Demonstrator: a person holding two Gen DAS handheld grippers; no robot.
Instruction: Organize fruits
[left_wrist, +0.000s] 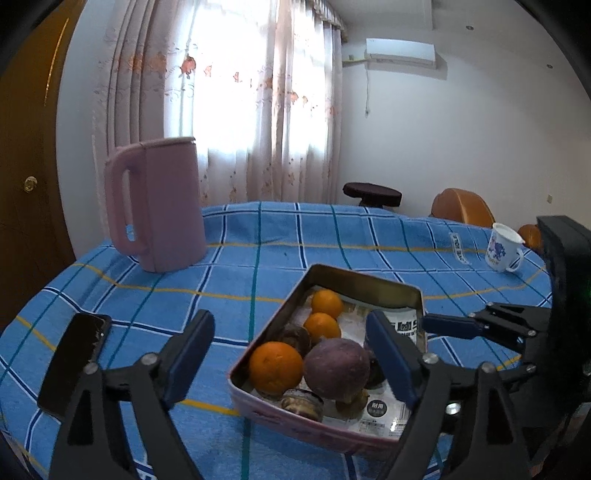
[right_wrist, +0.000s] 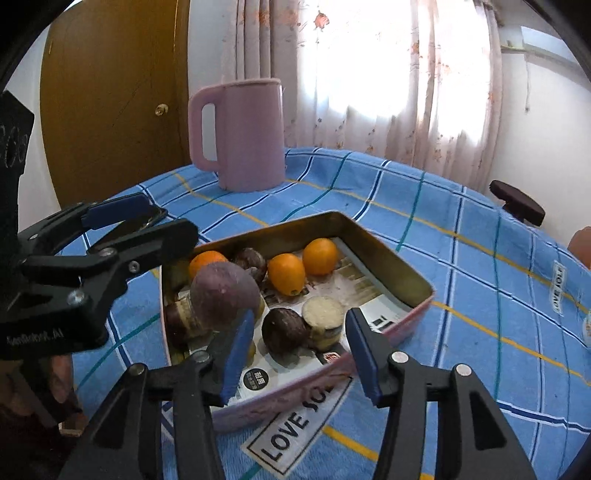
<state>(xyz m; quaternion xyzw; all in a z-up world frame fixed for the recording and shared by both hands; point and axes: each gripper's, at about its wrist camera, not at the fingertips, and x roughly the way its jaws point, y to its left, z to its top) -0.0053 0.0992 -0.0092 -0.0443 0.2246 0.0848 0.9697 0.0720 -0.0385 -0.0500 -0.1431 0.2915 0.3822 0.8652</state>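
An open metal tin (left_wrist: 364, 282) (right_wrist: 402, 273) sits on the blue checked tablecloth. It holds three oranges (left_wrist: 275, 367) (right_wrist: 286, 273), a big dull purple fruit (left_wrist: 336, 367) (right_wrist: 223, 291), dark round fruits (right_wrist: 284, 334) and small jars (right_wrist: 323, 321). My left gripper (left_wrist: 290, 321) (right_wrist: 171, 218) is open, hanging above the tin's left end. The purple fruit and an orange show between its fingers, untouched. My right gripper (right_wrist: 300, 317) is open over the tin's near rim, with a dark fruit and a jar just beyond its tips. One of its fingers (left_wrist: 452, 326) reaches in from the right.
A tall pink jug (left_wrist: 159, 206) (right_wrist: 245, 136) stands at the back left of the table. A black phone (left_wrist: 74, 363) lies left of the tin. A white flowered mug (left_wrist: 502, 249) stands at the far right edge. A dark stool (left_wrist: 371, 194) and orange chairs (left_wrist: 461, 206) are beyond.
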